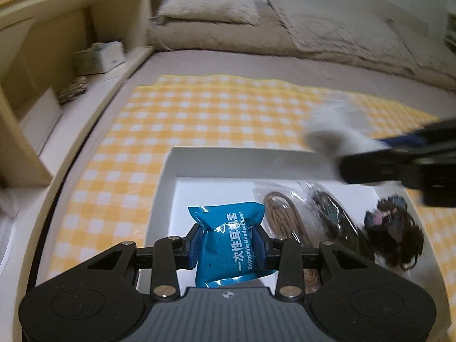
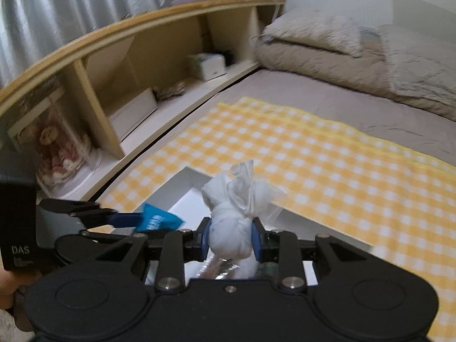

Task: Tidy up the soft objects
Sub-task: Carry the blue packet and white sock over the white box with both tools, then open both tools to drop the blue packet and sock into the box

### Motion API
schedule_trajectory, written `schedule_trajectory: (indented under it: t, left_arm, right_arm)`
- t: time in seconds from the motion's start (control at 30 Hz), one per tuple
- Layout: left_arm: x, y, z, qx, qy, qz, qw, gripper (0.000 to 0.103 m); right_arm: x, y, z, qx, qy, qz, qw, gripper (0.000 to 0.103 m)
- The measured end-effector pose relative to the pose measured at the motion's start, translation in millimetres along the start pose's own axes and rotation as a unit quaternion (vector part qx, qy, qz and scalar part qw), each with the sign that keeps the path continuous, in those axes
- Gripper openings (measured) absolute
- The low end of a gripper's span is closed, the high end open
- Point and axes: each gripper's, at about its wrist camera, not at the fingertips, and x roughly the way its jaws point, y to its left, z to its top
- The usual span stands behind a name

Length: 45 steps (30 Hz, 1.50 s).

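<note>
Two grippers are loaded at once over the white box point(image 1: 168, 188) sitting on the yellow checked cloth point(image 1: 216, 108). The left gripper point(image 1: 228, 242) has its blue pads pressed into both sides of a blue packet point(image 1: 228, 239) printed "Disposable Headset Cover", and the packet hangs above the box's bare left half. Over to the right gripper point(image 2: 230, 242): its pads squeeze a white cloth bundle point(image 2: 233, 228), knotted at the top with a frilly tuft poking up, held just above the box's near edge (the left view catches that same bundle as a blurred white shape at the right side). Down inside the box, a clear bag of tan cord point(image 1: 282, 211) lies beside a clear bag of dark cord point(image 1: 333, 216), and a dark frizzy hair tie with coloured bits point(image 1: 396, 228) sits against the right wall. Beyond the cloth, a grey sheet runs up to a beige pillow point(image 2: 313, 34) and a folded beige quilt point(image 2: 413, 65). Along the left, a wooden shelf unit point(image 2: 136, 31) holds a tissue box point(image 2: 209, 65) and a doll in a clear case point(image 2: 57, 148).
</note>
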Motion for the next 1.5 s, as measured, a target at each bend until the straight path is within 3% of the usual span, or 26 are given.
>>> schedule_trajectory:
  t: [0.23, 0.4, 0.6, 1.0, 1.5]
  left_arm:
    - [7, -2, -9, 0.03, 0.021, -0.002, 0.9993, 0.042]
    - [1, -1, -11, 0.038, 0.007, 0.003, 0.9992, 0.078]
    - [-3, -3, -13, 0.044, 0.01, -0.007, 0.999, 0.079]
    - [-22, -5, -18, 0.041, 0.011, -0.011, 0.9991, 0.085]
    - [-69, -10, -20, 0.019, -0.021, -0.01, 0.9995, 0.089]
  right_arm:
    - [47, 26, 9, -0.026, 0.027, 0.024, 0.999, 0.03]
    - [76, 41, 16, -0.042, 0.038, 0.033, 0.998, 0.032]
    - [90, 40, 19, -0.024, 0.043, 0.031, 0.998, 0.048]
    - [66, 21, 9, 0.008, 0.049, 0.014, 0.999, 0.051]
    - [-5, 26, 4, 0.004, 0.008, 0.003, 1.0, 0.054]
